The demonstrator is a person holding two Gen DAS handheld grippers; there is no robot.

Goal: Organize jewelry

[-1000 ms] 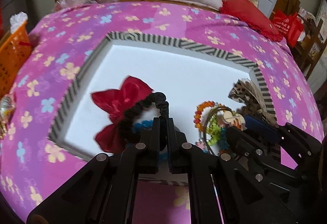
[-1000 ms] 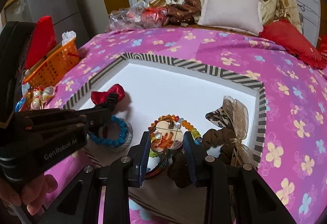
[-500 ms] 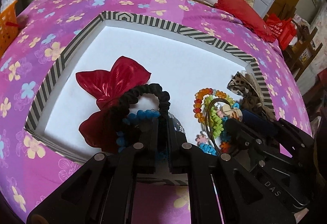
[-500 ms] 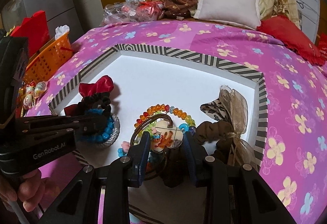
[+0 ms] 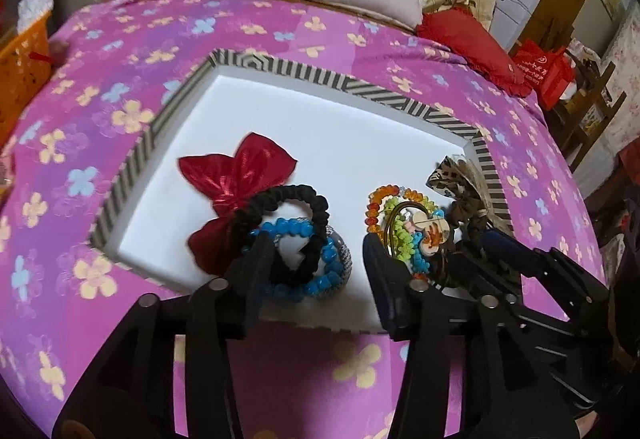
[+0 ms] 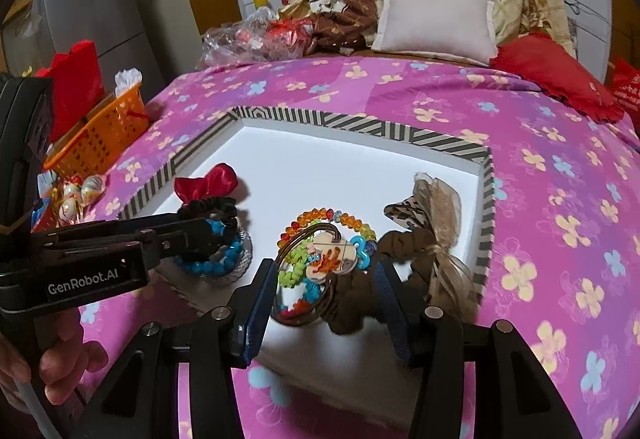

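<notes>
Here, the left gripper (image 5: pixel 318 271) is opening over the black scrunchie (image 5: pixel 280 235), gripping nothing. The right gripper (image 6: pixel 326 291) is opening around beaded bracelets (image 6: pixel 320 239), inside the striped-rim tray (image 6: pixel 360 127).

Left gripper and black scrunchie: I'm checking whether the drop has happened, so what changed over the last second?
The left gripper was shut on the black scrunchie; now its jaws are opening and the scrunchie lies loose on the blue bead bracelet. The right gripper is opening too, around the wooden charm and bead bracelets. The striped tray and leopard bow scrunchie stayed put.
</notes>
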